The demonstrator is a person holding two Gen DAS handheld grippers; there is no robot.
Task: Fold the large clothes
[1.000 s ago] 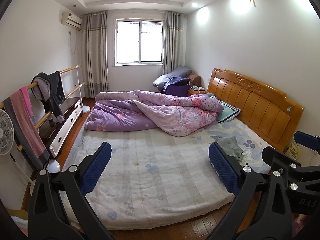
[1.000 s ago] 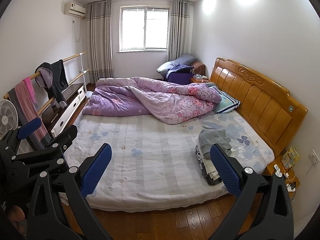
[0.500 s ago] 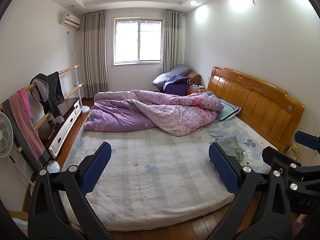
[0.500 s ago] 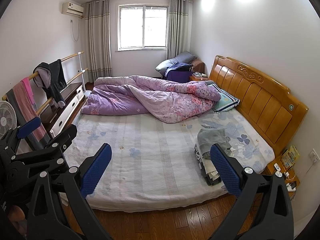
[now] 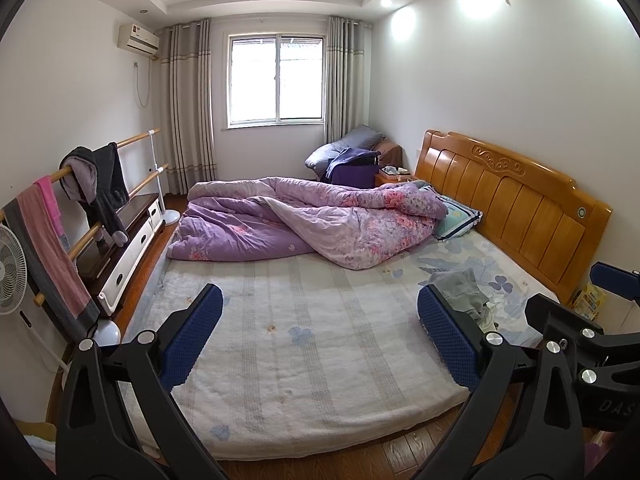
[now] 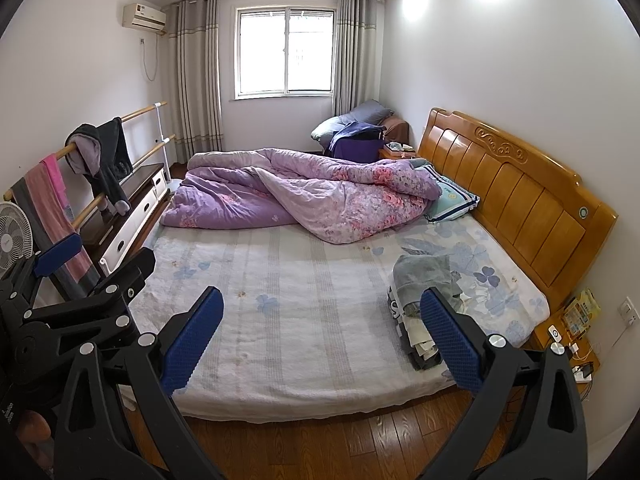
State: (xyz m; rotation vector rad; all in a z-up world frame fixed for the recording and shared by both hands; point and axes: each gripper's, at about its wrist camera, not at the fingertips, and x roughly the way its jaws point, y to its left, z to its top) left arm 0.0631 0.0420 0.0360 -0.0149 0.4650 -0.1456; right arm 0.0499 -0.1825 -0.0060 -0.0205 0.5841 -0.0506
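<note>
Both the left gripper (image 5: 320,340) and right gripper (image 6: 322,340), black frames with knobbly blue pads, hang spread apart and empty above the fuzzy striped bed (image 6: 280,304), where a soft stack of folded clothes (image 6: 424,300) sits near right, a rumpled purple quilt (image 6: 304,192) far.

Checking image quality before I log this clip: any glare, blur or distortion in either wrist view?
Left wrist view: window blown out, ceiling lights flare on the right wall, fisheye bends the headboard, corners vignetted. Right wrist view: same overexposed window and wall flare; bed sharp, no motion blur.
</note>
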